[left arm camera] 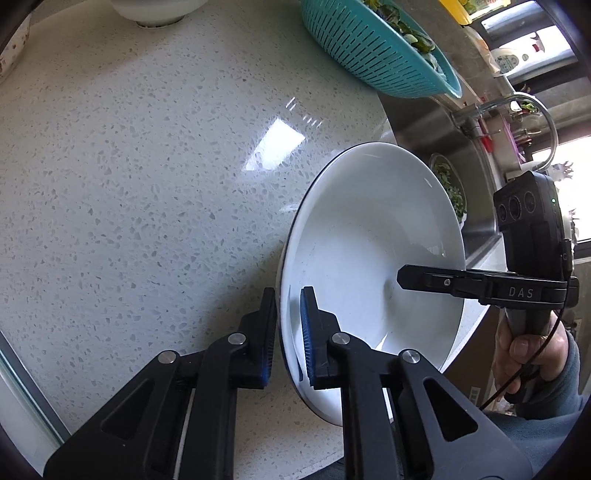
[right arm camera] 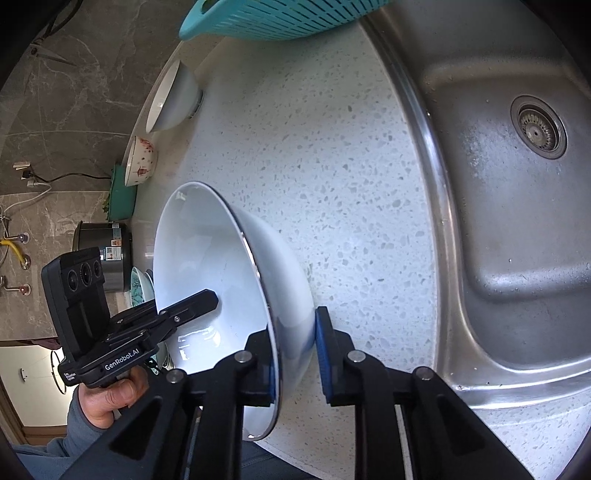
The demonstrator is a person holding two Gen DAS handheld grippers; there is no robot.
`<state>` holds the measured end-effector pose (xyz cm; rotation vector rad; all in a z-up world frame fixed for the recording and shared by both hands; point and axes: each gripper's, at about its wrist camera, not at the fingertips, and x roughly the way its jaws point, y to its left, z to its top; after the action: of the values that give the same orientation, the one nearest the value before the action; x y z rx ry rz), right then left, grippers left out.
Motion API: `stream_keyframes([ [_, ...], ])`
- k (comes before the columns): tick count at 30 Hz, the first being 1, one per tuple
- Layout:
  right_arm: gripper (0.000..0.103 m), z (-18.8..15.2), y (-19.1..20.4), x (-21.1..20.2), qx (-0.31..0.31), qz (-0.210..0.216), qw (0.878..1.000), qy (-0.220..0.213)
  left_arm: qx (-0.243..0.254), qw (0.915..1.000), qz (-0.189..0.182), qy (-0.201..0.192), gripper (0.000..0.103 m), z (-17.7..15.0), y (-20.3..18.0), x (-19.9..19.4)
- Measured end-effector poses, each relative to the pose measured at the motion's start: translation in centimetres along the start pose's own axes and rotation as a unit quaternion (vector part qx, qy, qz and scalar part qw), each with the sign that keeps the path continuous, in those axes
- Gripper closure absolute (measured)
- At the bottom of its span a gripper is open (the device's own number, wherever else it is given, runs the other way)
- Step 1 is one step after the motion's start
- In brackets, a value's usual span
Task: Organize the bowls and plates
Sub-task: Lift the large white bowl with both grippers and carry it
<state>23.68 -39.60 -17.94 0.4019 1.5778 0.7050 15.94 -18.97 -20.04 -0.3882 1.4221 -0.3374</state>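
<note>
A large white bowl (left arm camera: 369,236) is held tilted above the speckled counter, gripped on opposite rims by both grippers. My left gripper (left arm camera: 290,332) is shut on its near rim, one blue pad inside and one outside. My right gripper (right arm camera: 295,354) is shut on the bowl (right arm camera: 207,258) at the other rim. Each gripper shows in the other's view: the right one (left arm camera: 480,288), the left one (right arm camera: 155,332). A white bowl (right arm camera: 173,99) and a red-patterned bowl (right arm camera: 142,160) stand at the counter's far edge; both show partly in the left wrist view, the white bowl (left arm camera: 159,9) and the patterned bowl (left arm camera: 11,48).
A teal colander (left arm camera: 376,48) with greens sits at the counter's back by the steel sink (right arm camera: 517,206). A faucet (left arm camera: 532,107) and a bowl of greens (left arm camera: 450,188) are at the sink. A dark pot (right arm camera: 107,254) and patterned dishes (right arm camera: 142,288) stand beyond the bowl.
</note>
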Motion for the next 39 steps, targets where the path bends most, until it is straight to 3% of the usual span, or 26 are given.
stream_keyframes([
  [9, 0.083, 1.7, 3.6, -0.4, -0.025, 0.005, 1.000, 0.001, -0.018, 0.9997, -0.010, -0.016, 0.092, 0.7, 1.7, -3.9],
  [20, 0.082, 5.3, 10.0, 3.4, -0.074, 0.010, 0.997, 0.022, -0.040, 0.9984, 0.018, -0.035, 0.092, 3.2, 8.5, -8.9],
  [29, 0.081, 8.2, 10.9, 6.5, -0.065, 0.002, 0.997, 0.036, -0.055, 0.9980, 0.025, -0.017, 0.092, 5.3, 13.1, -8.0],
  [39, 0.081, 8.8, 10.2, 8.0, -0.050, -0.007, 0.998, 0.045, -0.062, 0.9977, 0.028, -0.001, 0.092, 5.6, 16.0, -6.9],
])
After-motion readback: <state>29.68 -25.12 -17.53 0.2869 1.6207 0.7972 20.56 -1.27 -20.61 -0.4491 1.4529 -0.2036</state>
